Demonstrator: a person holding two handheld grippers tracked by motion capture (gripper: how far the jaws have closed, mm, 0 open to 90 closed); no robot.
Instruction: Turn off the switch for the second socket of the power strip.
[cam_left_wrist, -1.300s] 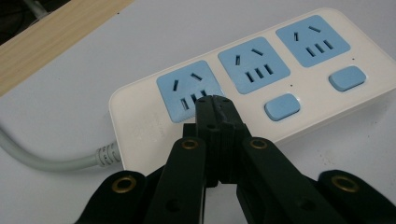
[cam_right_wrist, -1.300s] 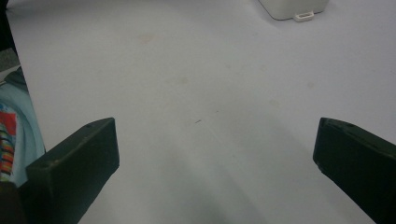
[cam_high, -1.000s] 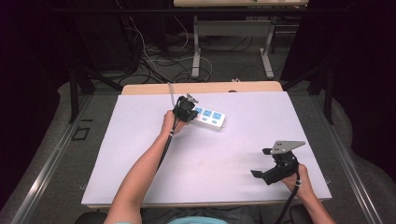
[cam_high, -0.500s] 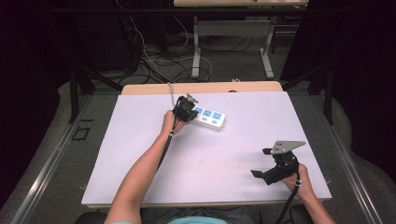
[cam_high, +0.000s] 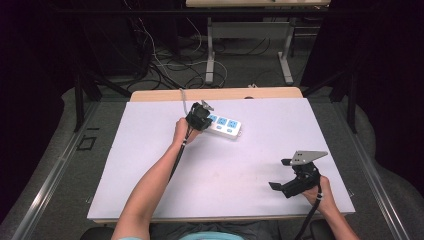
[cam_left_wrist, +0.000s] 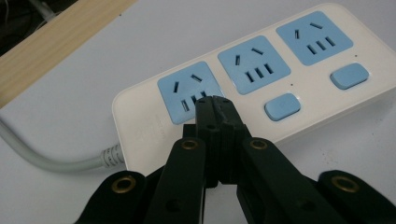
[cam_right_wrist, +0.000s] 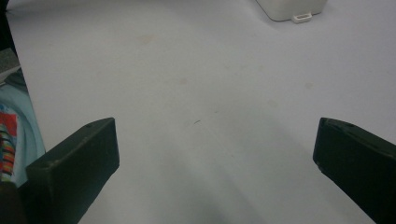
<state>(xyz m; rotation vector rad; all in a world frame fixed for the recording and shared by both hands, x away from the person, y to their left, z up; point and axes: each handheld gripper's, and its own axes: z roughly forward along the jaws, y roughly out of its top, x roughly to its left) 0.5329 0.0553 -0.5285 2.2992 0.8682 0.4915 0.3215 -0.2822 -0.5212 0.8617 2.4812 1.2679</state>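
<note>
A white power strip (cam_high: 223, 126) with three pale blue sockets lies flat on a white table (cam_high: 150, 165), toward the far edge and a little left of centre. In the high view it runs slightly on a slant, its far end pointing toward about four o'clock. A grey cord (cam_left_wrist: 32, 156) leaves its near-left end and curves away toward the wooden strip (cam_high: 220, 94) that borders the table's far side, at twelve o'clock from the power strip.

In the left gripper view the strip shows three blue sockets (cam_left_wrist: 254, 63) in a row, and two blue rocker switches (cam_left_wrist: 282, 106) sit below the middle and right ones. The left gripper (cam_left_wrist: 215, 105) has its two black jaws pressed together with nothing between them. The joined tips sit at the lower right corner of the leftmost socket, right where a switch for that socket would be; whether they press on it cannot be told, since the tips cover the spot. In the high view this left gripper (cam_high: 200, 116) sits at the strip's nine o'clock end, held by the person's left hand (cam_high: 180, 132).

Well apart, at about four o'clock from the power strip and near the table's front right corner, the right gripper (cam_high: 282, 175) is held in the person's right hand (cam_high: 320, 192). Its jaws are spread wide and hold nothing. In the right gripper view the two black jaws stand far apart over bare tabletop, and one end of the power strip (cam_right_wrist: 292, 9) peeks in at one o'clock.
</note>
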